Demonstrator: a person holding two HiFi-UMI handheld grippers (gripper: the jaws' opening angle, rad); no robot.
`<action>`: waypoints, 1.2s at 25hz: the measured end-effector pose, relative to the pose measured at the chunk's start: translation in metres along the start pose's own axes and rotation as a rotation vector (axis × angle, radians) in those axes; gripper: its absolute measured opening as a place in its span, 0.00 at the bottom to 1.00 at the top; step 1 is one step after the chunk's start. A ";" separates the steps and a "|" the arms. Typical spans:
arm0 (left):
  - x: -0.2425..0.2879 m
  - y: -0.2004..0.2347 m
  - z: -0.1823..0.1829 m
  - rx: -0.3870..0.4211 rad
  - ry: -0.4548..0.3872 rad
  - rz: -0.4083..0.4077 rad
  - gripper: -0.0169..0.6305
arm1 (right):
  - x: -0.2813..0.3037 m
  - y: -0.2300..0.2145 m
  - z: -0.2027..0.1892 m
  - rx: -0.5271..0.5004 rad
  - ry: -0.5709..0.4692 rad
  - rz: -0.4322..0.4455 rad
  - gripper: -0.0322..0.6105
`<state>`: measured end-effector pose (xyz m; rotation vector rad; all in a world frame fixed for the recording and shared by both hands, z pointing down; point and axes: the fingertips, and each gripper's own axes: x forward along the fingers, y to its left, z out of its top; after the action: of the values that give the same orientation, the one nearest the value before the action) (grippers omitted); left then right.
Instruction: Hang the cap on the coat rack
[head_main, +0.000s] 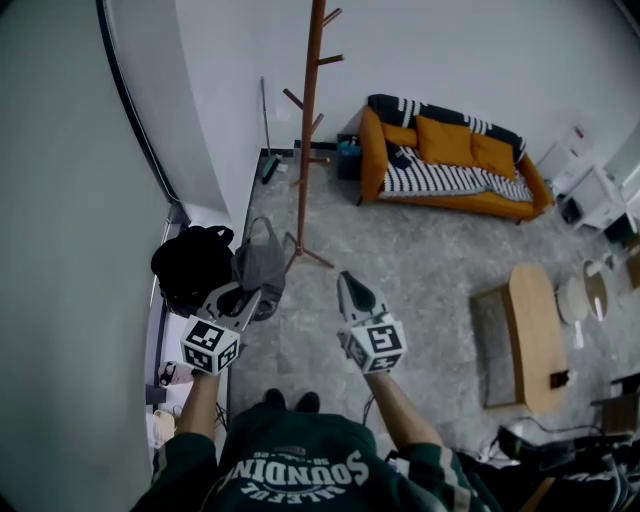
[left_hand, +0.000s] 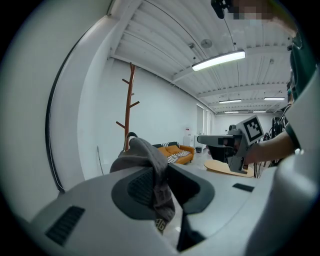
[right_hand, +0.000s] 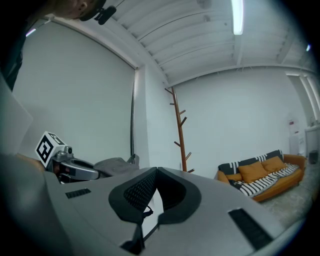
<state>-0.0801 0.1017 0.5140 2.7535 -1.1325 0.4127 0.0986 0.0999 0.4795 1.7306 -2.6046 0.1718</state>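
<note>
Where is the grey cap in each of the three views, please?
Head view: the cap is left of centre, held by the left gripper.
Left gripper view: centre, pinched between the jaws.
Right gripper view: lower left.
Shared landmark: the wooden coat rack.

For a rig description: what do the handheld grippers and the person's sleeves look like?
Both the left gripper and right gripper are light grey shells with dark ribbed pads; each carries a white cube with black square markers. The sleeves are dark green.
</note>
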 end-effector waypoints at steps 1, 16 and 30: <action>0.001 -0.002 0.000 0.000 0.000 0.002 0.14 | -0.002 -0.002 -0.002 0.004 -0.006 0.005 0.05; 0.042 0.024 0.007 0.000 0.005 0.054 0.14 | 0.038 -0.035 -0.021 0.001 0.037 0.039 0.05; 0.147 0.154 0.044 -0.001 -0.007 0.007 0.14 | 0.202 -0.087 0.002 -0.022 0.037 0.006 0.05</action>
<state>-0.0801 -0.1157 0.5202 2.7529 -1.1444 0.4032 0.1003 -0.1188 0.4986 1.6959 -2.5759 0.1729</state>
